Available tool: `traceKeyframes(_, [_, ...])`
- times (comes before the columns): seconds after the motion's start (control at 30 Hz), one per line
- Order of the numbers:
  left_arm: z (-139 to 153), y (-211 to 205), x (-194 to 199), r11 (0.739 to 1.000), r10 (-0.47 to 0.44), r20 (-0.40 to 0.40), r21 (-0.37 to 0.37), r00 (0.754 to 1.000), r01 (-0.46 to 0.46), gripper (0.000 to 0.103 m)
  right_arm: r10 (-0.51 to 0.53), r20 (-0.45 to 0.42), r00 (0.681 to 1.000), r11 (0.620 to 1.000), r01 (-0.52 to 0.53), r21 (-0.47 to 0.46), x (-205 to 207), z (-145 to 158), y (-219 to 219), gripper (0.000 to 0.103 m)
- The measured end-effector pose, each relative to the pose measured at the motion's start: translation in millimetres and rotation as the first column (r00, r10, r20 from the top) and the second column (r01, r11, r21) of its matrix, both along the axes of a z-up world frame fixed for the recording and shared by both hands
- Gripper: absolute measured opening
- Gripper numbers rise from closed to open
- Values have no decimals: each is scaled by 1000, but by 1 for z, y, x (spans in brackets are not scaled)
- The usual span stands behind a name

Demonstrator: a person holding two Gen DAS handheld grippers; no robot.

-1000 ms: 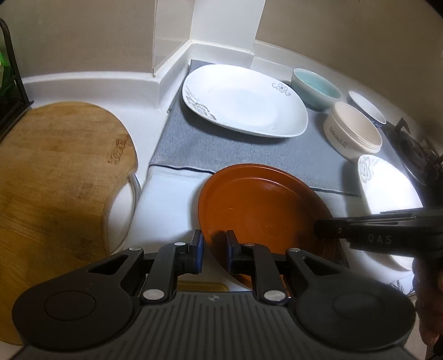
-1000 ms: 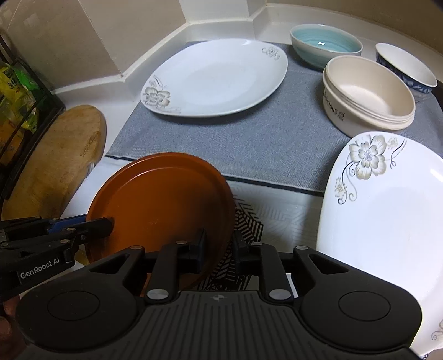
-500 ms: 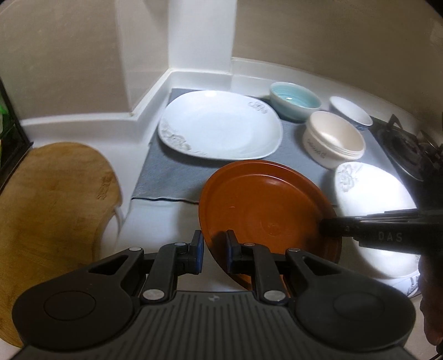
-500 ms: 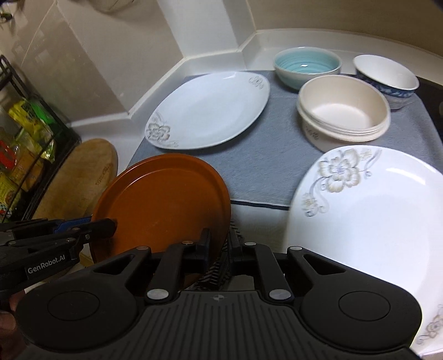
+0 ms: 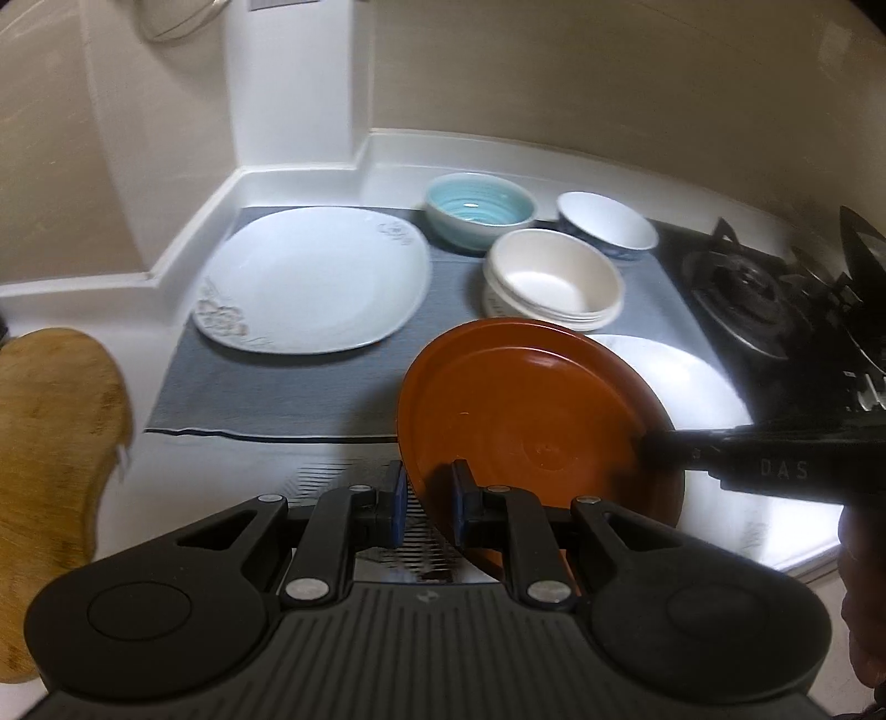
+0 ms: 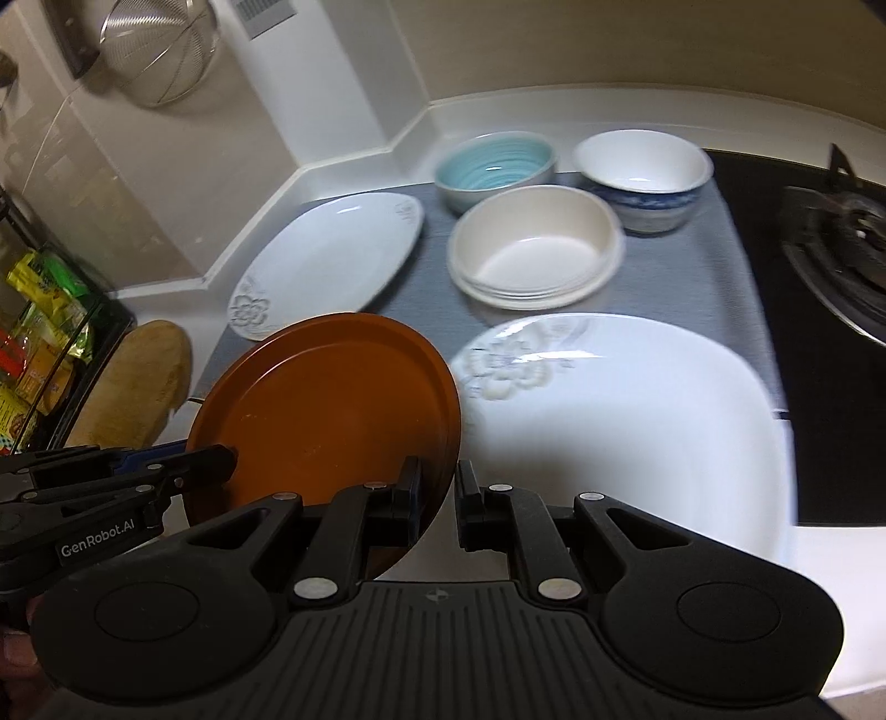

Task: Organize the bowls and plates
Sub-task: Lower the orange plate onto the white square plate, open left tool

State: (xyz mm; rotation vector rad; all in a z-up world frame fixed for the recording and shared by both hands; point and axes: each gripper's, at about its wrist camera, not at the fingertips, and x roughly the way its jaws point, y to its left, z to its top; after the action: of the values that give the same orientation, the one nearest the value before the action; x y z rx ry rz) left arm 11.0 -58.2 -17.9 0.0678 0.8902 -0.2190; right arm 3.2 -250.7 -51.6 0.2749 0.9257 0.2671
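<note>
An orange-brown plate (image 5: pixel 531 415) (image 6: pixel 332 410) hangs in the air above the counter, tilted, held from both sides. My left gripper (image 5: pixel 426 495) is shut on its near left rim. My right gripper (image 6: pixel 438 493) is shut on its opposite rim and shows as a black arm (image 5: pixel 747 462) in the left wrist view. A white floral plate (image 5: pixel 315 279) (image 6: pixel 332 257) lies at the back left of the grey mat (image 5: pixel 277 393). A second white floral plate (image 6: pixel 626 426) lies below and right of the held plate. A teal bowl (image 5: pixel 479 207), a cream bowl (image 5: pixel 554 282) and a blue-and-white bowl (image 5: pixel 606 224) stand behind.
A wooden cutting board (image 5: pixel 50 437) lies at the left. A gas stove burner (image 5: pixel 758 299) is at the right. A rack with packets (image 6: pixel 39 354) stands at the far left. A metal strainer (image 6: pixel 160 50) hangs on the wall.
Both grippers have lifted the orange-brown plate off the counter and carried it right, toward and over the white floral plate on the right.
</note>
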Motion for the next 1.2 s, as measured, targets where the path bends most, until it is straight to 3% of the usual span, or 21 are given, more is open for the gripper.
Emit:
traceKeyframes(0.67, [-35, -98, 3, 998, -63, -40, 3, 997, 63, 18, -80, -39, 996, 997, 80, -12, -21, -23, -95, 13])
traceKeyframes(1.2, [-64, -109, 24, 998, -42, -106, 46, 993, 47, 18, -30, -88, 996, 997, 24, -71, 2, -40, -101, 13])
